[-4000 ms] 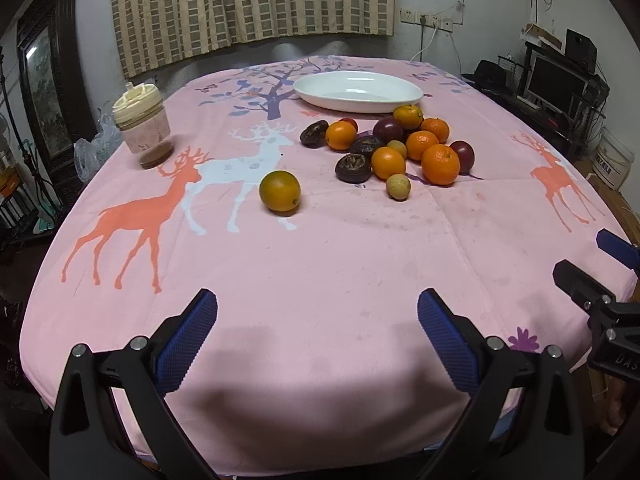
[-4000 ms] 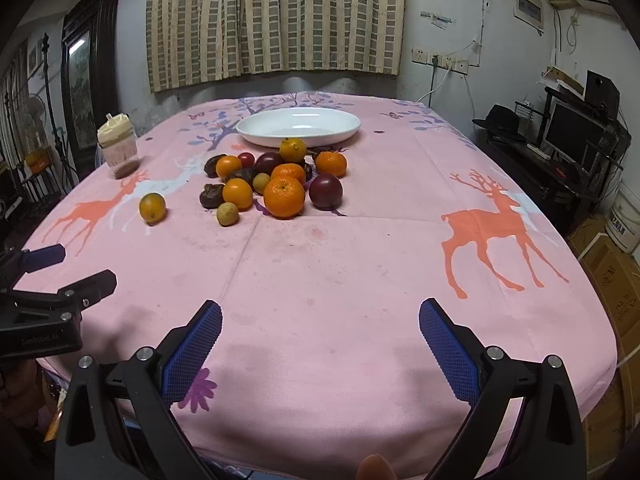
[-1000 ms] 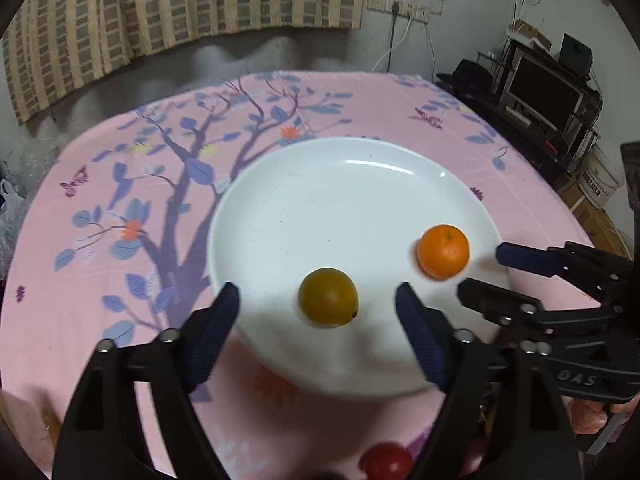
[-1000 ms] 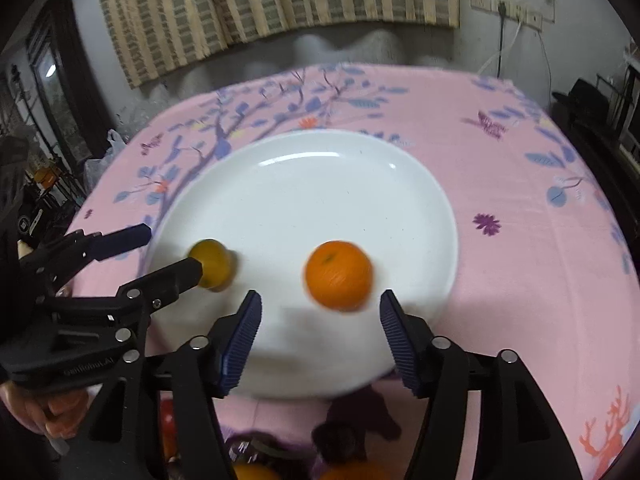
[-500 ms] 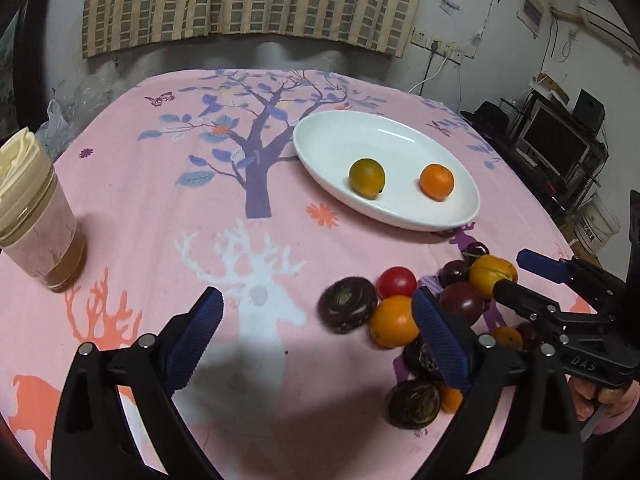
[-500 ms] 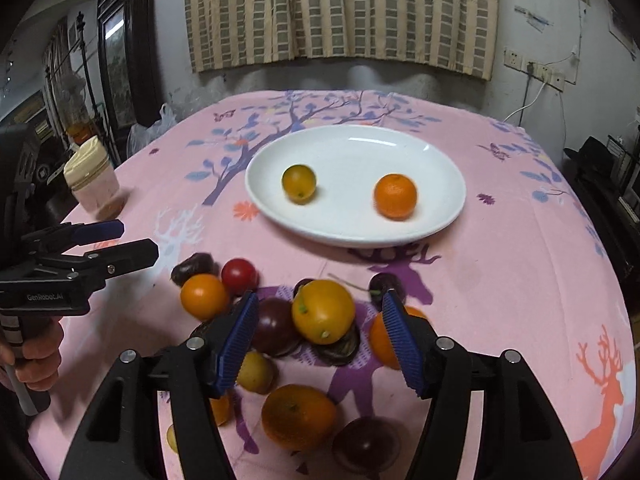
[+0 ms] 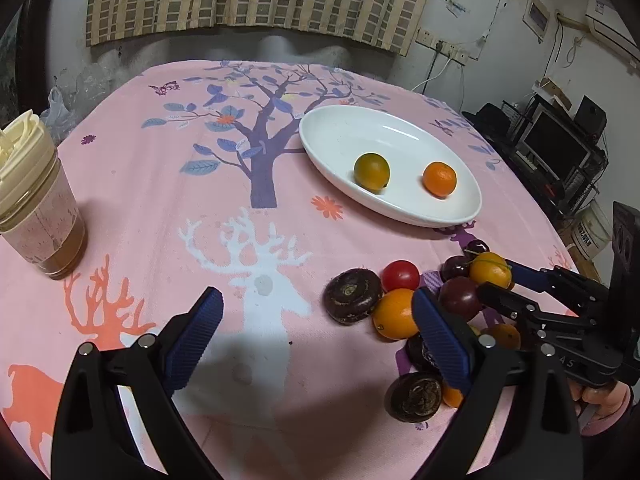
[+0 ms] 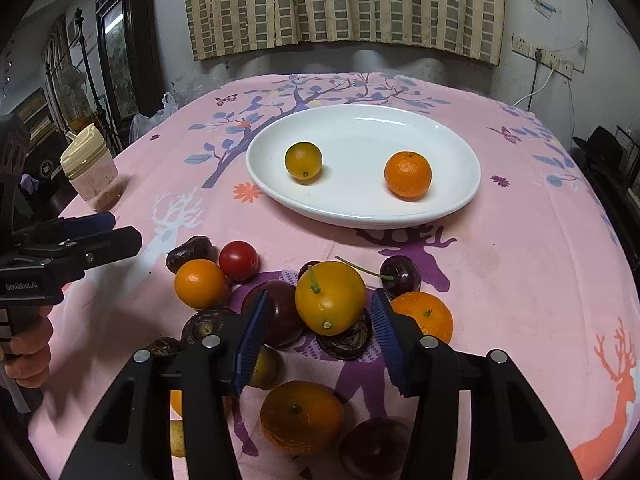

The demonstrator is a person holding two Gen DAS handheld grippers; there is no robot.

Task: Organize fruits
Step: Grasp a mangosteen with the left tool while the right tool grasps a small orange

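Observation:
A white oval plate (image 8: 452, 196) (image 7: 328, 152) holds a yellow-green citrus (image 8: 303, 160) (image 7: 371, 171) and an orange (image 8: 407, 174) (image 7: 439, 178). A pile of oranges, dark plums, cherries and a red tomato (image 8: 238, 260) lies in front of it. My right gripper (image 8: 318, 330) (image 7: 502, 286) is open, its blue pads on either side of a yellow-orange fruit (image 8: 329, 298) (image 7: 490, 270) on top of the pile. My left gripper (image 7: 316, 328) (image 8: 120, 228) is open and empty over the cloth, left of the pile, its right pad beside an orange (image 7: 394, 314).
A lidded jar (image 7: 34, 208) (image 8: 92, 172) of brown-pink stuff stands at the table's left. The table's far edge meets a wall with a curtain. A monitor and shelves (image 7: 556, 152) stand to the right of the table.
Both grippers drew back from the plate, where they let go of the citrus and the orange. Now the right gripper has lowered around the yellow-orange fruit on the pile; the left has edged closer to the pile.

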